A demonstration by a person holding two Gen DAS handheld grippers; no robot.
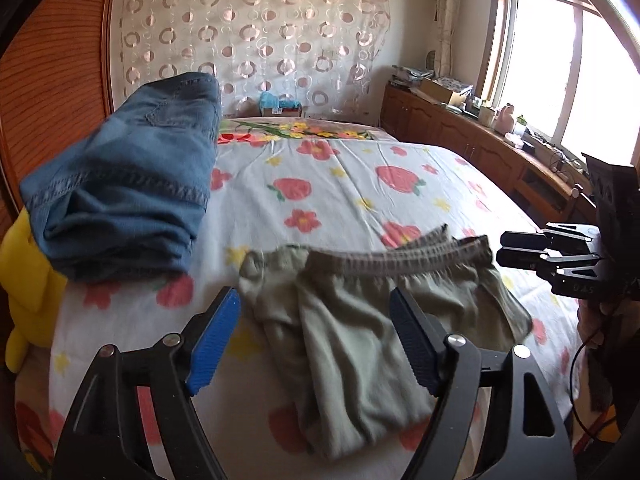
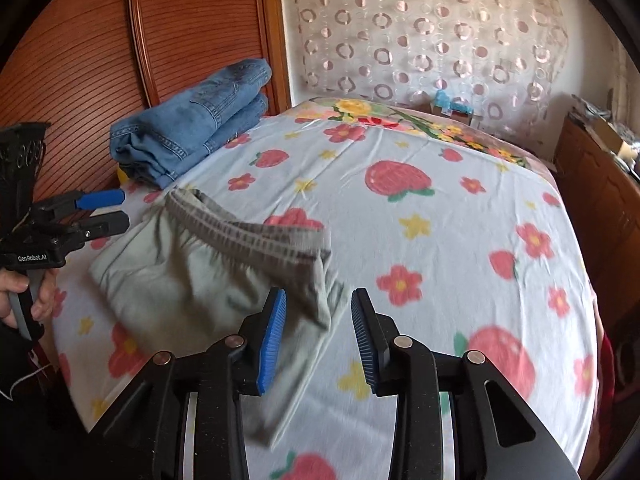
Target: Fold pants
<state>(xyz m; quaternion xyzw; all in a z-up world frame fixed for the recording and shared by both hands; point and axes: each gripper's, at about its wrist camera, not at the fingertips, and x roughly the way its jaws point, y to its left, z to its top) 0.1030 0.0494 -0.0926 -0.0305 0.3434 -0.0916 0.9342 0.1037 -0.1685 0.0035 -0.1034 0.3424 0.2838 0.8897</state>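
Grey-green pants (image 1: 360,320) with a ribbed grey waistband (image 1: 400,256) lie rumpled on the flowered bed sheet (image 1: 340,184); they also show in the right wrist view (image 2: 192,280). My left gripper (image 1: 316,320) is open above the pants, empty. My right gripper (image 2: 318,320) is open over the pants' right edge, empty. The right gripper appears at the right of the left wrist view (image 1: 520,250), the left gripper at the left of the right wrist view (image 2: 112,210).
Folded blue jeans (image 1: 128,188) lie at the bed's left side by a wooden panel (image 2: 80,64), over something yellow (image 1: 28,280). A wooden cabinet (image 1: 460,136) with clutter runs along the window side. A curtain (image 1: 256,32) hangs behind the bed.
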